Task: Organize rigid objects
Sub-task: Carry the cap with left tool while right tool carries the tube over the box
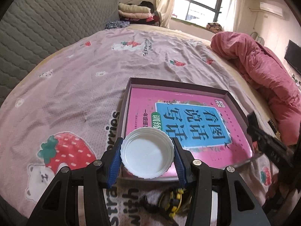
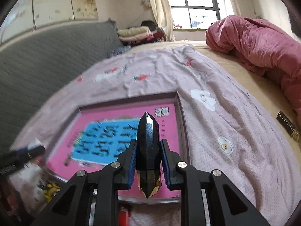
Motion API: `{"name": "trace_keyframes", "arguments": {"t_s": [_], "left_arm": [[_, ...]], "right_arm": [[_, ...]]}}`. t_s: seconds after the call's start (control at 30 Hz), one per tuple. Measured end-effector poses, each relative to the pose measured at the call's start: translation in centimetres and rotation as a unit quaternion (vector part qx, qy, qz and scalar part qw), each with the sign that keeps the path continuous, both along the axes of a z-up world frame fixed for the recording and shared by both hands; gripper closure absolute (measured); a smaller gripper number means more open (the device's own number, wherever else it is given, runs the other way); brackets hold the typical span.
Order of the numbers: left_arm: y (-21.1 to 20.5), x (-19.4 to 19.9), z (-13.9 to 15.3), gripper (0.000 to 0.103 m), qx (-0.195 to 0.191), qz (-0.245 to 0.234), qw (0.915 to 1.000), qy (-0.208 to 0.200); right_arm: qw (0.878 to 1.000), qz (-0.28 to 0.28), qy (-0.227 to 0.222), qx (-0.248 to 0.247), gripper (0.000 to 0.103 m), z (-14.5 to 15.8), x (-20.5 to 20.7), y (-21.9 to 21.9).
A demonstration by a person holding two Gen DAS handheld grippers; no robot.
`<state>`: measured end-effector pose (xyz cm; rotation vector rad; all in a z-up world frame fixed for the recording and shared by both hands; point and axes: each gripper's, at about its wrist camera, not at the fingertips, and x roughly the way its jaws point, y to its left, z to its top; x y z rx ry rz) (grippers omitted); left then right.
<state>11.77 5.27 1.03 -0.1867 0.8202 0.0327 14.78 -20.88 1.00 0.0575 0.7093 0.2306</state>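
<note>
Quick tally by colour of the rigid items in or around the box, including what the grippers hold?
White: 1, round plastic lid in the left gripper
Black: 2, faceted black-and-gold tube in the right gripper; black bar with gold lettering on the bed
Pink: 1, pink-covered book in the shallow cardboard box
Total: 4, box excluded

White lid (image 1: 147, 153) and faceted black case (image 2: 148, 150) above book-filled box (image 1: 188, 88).

A shallow box (image 1: 235, 101) lies on a bedspread (image 1: 75, 86) covering the bed, with a book (image 1: 216, 150) lying flat inside it. A bundled quilt (image 1: 263, 60) sits to the far right. A padded headboard (image 1: 37, 28) runs along the left. Folded blankets (image 1: 133, 11) are stacked at the far end.
</note>
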Motion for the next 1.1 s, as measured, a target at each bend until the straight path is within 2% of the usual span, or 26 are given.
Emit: {"name": "trace_keyframes", "arguments": {"t_s": [0.17, 0.33, 0.7, 1.1], "left_arm": [[-0.1, 1.2, -1.2, 0.052, -0.002, 0.009, 0.9999, 0.013], [-0.7, 2.2, -2.3, 0.052, 0.003, 0.006, 0.9996, 0.027], [-1.0, 3.3, -3.8, 0.052, 0.014, 0.012, 0.9988, 0.045], [-2.0, 3.5, -4.5, 0.051, 0.02, -0.016, 0.9979, 0.059]], "right_arm": [[0.999, 0.003, 0.017, -0.03, 0.078, -1.1, 0.2, 0.3], [0.999, 0.002, 0.023, -0.039, 0.078, -1.7, 0.2, 0.0], [0.995, 0.021, 0.006, -0.101, 0.078, -2.5, -0.2, 1.4], [0.996, 0.021, 0.002, -0.092, 0.078, -2.3, -0.3, 1.2]]}}
